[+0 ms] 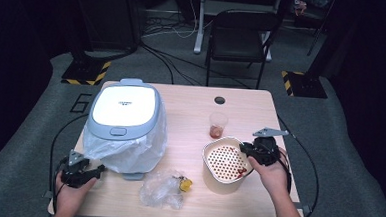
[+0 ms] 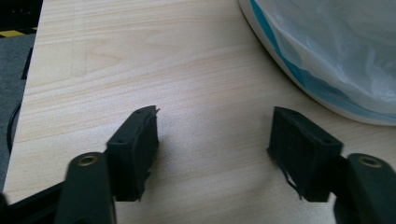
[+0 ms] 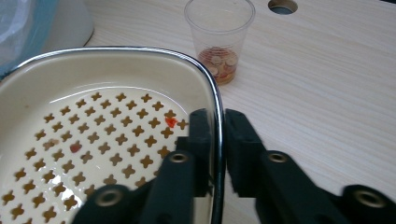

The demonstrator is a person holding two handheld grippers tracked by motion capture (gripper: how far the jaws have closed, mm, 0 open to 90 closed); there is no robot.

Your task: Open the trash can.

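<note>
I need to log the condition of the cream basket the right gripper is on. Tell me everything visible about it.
The cream basket is a rounded-square tub with a thin metal-looking rim and a floor pierced by rows of cross-shaped holes. A few red bits lie on that floor. It stands upright near the table's right front, just in front of the plastic cup. The right gripper pinches its right wall, one jaw inside, one outside.
</note>
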